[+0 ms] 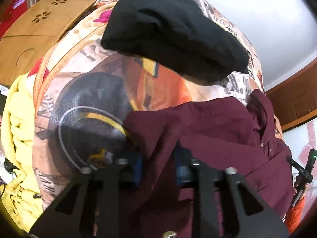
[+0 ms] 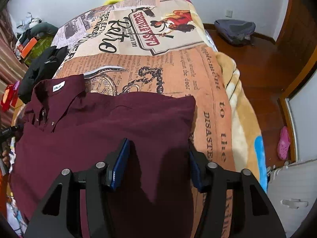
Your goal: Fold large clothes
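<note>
The maroon shirt [image 2: 111,123] lies flat on the printed bedspread [image 2: 178,75], thin, soft and light, so it will sag; take it at an edge. The right gripper [image 2: 158,164] hangs half-open above its right side; the left gripper [image 1: 158,166] stands narrow with a fold of cloth between its blue pads

A bed covered by a printed retro-newspaper quilt [image 2: 158,63] in orange and cream carries the clothes. A maroon button-up collared shirt [image 2: 99,123] lies flat on the quilt beneath both pairs of jaws, collar ahead-left of the right jaws. A folded black garment [image 1: 174,31] rests on the quilt well ahead of the left jaws. A crumpled yellow fleece fabric [image 1: 17,123] lies left of the left jaws. A beige plush blanket [image 2: 237,107] edges the quilt right of the right jaws.
</note>
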A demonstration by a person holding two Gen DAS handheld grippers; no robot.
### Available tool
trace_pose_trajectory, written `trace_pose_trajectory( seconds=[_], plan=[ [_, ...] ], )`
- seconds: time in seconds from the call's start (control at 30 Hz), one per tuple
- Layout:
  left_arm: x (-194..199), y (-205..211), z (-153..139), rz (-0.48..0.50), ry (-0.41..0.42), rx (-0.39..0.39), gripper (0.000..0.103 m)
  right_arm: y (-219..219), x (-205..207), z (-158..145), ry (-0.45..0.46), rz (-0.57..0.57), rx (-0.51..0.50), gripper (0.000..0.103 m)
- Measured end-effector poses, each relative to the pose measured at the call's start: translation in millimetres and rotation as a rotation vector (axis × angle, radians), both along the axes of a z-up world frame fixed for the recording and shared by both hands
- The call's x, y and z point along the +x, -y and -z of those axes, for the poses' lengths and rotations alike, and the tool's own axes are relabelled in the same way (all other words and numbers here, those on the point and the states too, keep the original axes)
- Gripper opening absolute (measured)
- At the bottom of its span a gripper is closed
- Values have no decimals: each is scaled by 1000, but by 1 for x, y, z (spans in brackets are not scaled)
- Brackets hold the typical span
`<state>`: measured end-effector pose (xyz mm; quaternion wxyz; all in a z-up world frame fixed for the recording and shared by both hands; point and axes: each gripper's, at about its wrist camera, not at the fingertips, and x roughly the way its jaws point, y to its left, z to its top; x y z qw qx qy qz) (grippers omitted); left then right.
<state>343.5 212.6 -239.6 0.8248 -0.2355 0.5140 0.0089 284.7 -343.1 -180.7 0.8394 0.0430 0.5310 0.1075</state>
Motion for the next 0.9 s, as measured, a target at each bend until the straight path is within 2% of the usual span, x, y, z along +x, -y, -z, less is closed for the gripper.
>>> trace_pose_trajectory(
  seconds=[0.07,0.1,0.17,0.4,0.5,0.63,0.8,0.9],
  plan=[
    [6,7,-8,1,8,43,14,-3,1,-5,30,-6,-51,15],
    [9,10,-11,3,14,61,13,-4,3,-8,39,-5,-76,15],
    [16,13,-22,2,35,91,11,-1,8,-15,52,-8,-52,13],
    [54,11,-63,-11,127,129,10,-5,33,-21,95,30,-81,12],
    [68,13,-58,-15,94,162,10,-2,47,-16,80,85,-48,12],
    [69,22,-45,3,40,248,11,-10,50,-5,51,84,-111,17],
    [54,42,-43,80,33,391,11,-4,35,-17,56,115,-132,17],
    [40,49,-53,95,42,422,12,0,22,-31,73,119,-127,17]
  ],
)
